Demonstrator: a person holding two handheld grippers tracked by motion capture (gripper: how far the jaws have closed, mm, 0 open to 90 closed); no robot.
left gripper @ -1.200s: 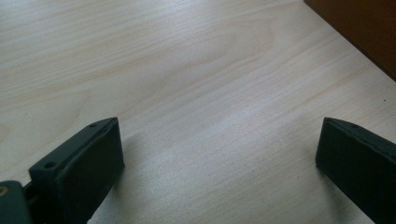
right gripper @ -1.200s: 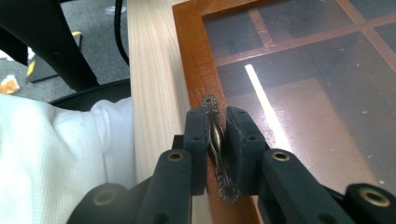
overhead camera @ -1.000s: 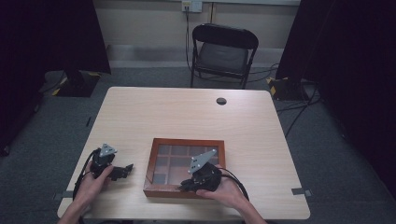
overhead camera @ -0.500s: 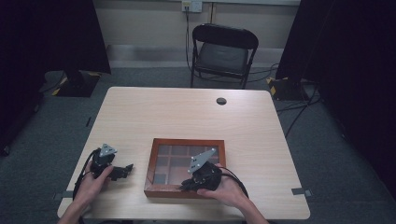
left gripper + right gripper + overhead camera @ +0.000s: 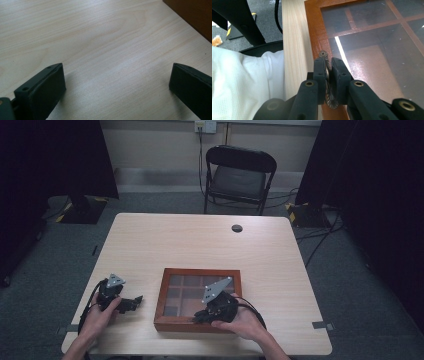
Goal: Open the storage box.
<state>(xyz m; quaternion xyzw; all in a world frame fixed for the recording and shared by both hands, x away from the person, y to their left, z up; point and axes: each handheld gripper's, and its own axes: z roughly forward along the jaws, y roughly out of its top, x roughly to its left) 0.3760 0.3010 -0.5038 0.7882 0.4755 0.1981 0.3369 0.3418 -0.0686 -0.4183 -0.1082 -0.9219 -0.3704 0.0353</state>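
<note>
Wooden display box (image 5: 198,322) is seen lying flat on the near half of the light wood table (image 5: 200,240), close to the person's edge and a little right of centre; its glass lid (image 5: 372,47) is closed, and dark wooden dividers can be made out beneath the glass, splitting the inside into compartments. At the middle of the box's near rim a small ornate metal clasp (image 5: 323,54) is fixed, and in the right gripper view it is shown pinched between the two black jaws of the right gripper (image 5: 327,72), which are drawn tight against it from both sides. In the high view the right gripper (image 5: 218,306) is held over the near rim of the box, its grey three-cornered plate tilted up above the lid, with the person's right hand (image 5: 245,322) wrapped behind it. A white garment (image 5: 242,82) is visible past the table's edge in the right gripper view. Well to the left of the box, the left gripper (image 5: 131,302) is rested low on the bare tabletop in the left hand (image 5: 100,315), pointed toward the box; its jaws are spread wide apart with nothing between them but wood grain, and a corner of the box (image 5: 192,17) is caught beyond them. Farther off, a small dark round disc (image 5: 237,228) is set in the table near its far edge, and a black folding chair (image 5: 239,177) is placed behind the table.
</note>
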